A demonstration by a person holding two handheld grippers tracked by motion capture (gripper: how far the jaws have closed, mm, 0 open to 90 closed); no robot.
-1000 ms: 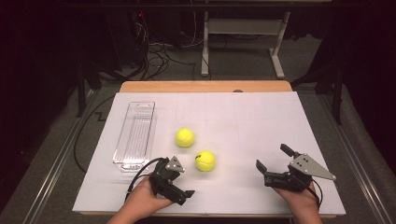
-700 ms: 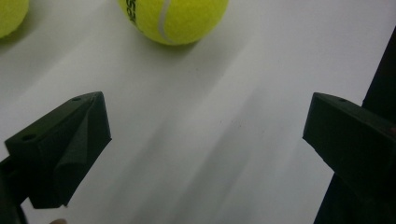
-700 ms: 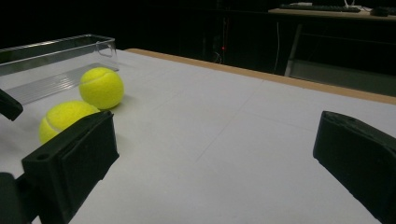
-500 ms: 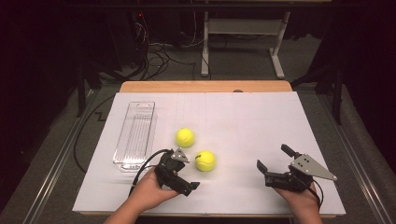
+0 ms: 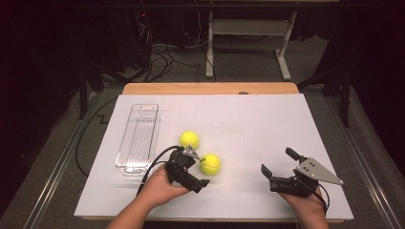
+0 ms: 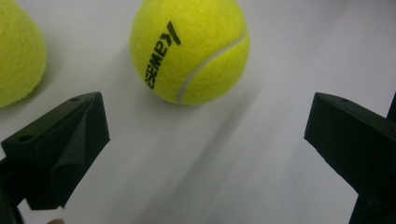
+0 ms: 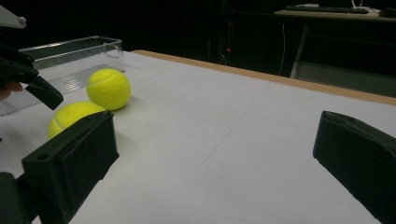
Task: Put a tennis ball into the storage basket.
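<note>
With the left gripper (image 5: 195,171) low over the table (image 5: 248,124) and its jaws spread wide, the near ball (image 5: 210,164) lies just ahead of the tips, not yet between them; in the left gripper view it sits high and off-centre toward the left jaw. Risk: a jaw tip clips the ball before both flank it, and a felt ball on this smooth white surface would likely roll away. Second risk: the far ball (image 5: 189,140) lies near, toward the tray (image 5: 138,138), so a nudge could knock one into the other. Closing early would pinch the front of the ball and squirt it forward. Right gripper (image 5: 277,179) rests well apart, jaws wide, holding nothing.
</note>
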